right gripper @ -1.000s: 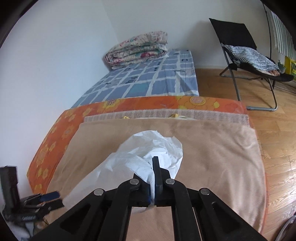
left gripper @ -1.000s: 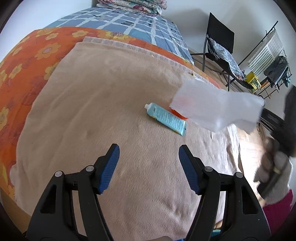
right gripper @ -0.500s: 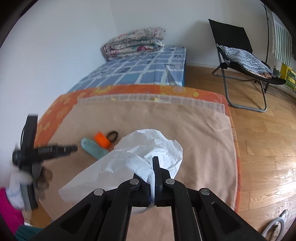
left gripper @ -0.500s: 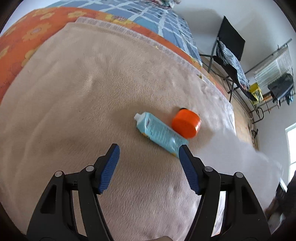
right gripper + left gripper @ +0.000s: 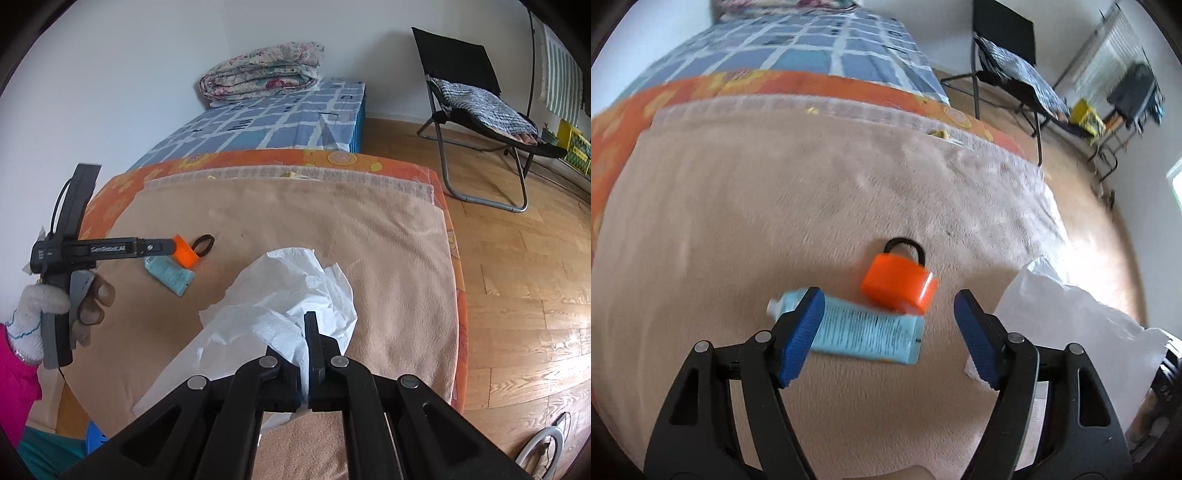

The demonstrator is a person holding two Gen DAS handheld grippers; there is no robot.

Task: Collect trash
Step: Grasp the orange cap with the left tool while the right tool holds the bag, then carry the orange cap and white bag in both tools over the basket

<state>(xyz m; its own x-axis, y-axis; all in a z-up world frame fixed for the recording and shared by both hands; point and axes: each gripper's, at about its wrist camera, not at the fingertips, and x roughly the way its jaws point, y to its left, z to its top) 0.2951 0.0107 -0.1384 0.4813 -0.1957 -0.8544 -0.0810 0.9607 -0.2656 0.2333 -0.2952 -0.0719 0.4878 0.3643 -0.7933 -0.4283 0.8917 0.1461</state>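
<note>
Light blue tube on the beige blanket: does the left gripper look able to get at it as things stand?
Probably yes. The left gripper is open, its jaws having just widened, and the light blue tube lies partly between them with nothing covering it. The orange container leans against its far side and could get nudged.

Beige blanket (image 5: 332, 229) under me, spread over an orange flowered mattress (image 5: 369, 159). Past its far edge, a blue checked mattress (image 5: 280, 122) w/ a folded floral quilt (image 5: 262, 72) on its far end. Right of the blanket: wood floor (image 5: 517, 258) and a black folding chair (image 5: 476, 92) w/ a checked cloth on the seat. Yellow crate (image 5: 1087, 116) beyond the chair.
</note>
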